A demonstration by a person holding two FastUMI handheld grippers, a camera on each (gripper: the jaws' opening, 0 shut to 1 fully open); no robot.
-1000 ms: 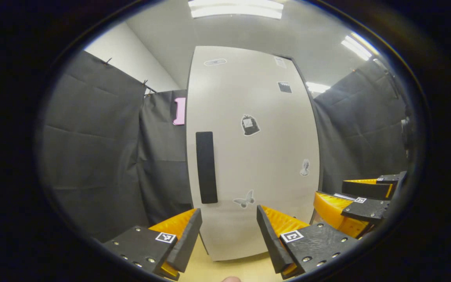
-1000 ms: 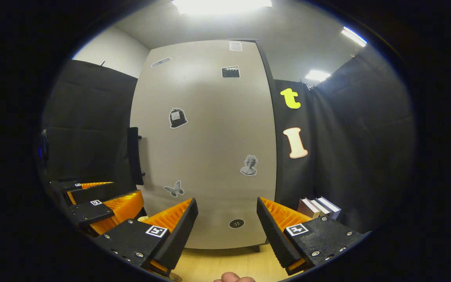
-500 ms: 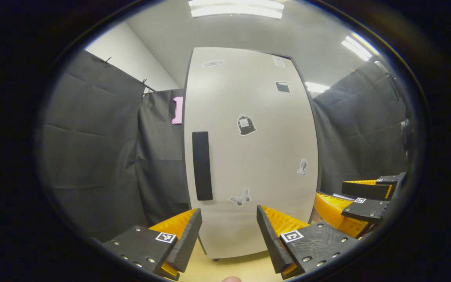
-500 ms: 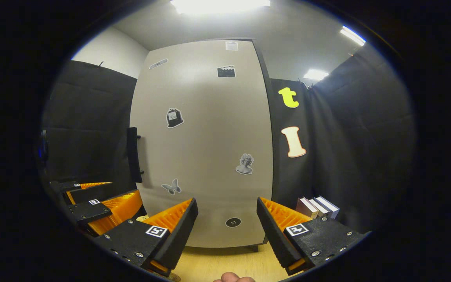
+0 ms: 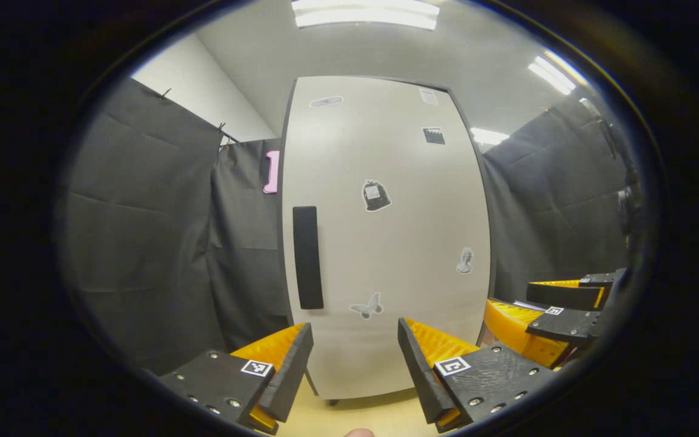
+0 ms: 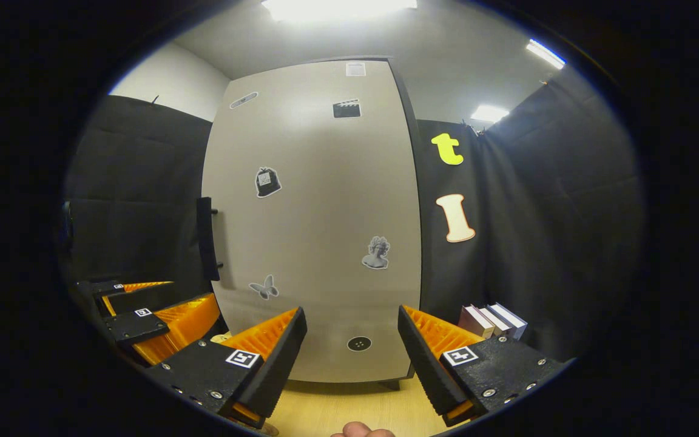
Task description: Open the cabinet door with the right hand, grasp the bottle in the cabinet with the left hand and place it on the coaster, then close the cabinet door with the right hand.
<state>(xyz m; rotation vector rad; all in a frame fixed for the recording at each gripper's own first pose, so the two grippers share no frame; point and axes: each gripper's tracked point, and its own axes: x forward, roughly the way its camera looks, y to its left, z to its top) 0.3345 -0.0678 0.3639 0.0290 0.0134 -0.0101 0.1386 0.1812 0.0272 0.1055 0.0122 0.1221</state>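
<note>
Cabinet door (image 5: 386,243) slightly farther than 1 second ago.

Cabinet door (image 5: 386,243) looks smooth, matt laminate; its handle (image 5: 307,257) matt; table (image 6: 349,409) pale wood-grained; booth wall (image 5: 143,230) creased cloth.

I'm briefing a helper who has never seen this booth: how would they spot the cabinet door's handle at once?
Find the tall pale cabinet door standing against the black cloth. Near its left edge, about mid-height, sits the handle, a dark upright bar held off the door on short posts in the right gripper view. The butterfly sticker and the other stickers are small, flat pictures; the handle is the one long plain bar.
</note>
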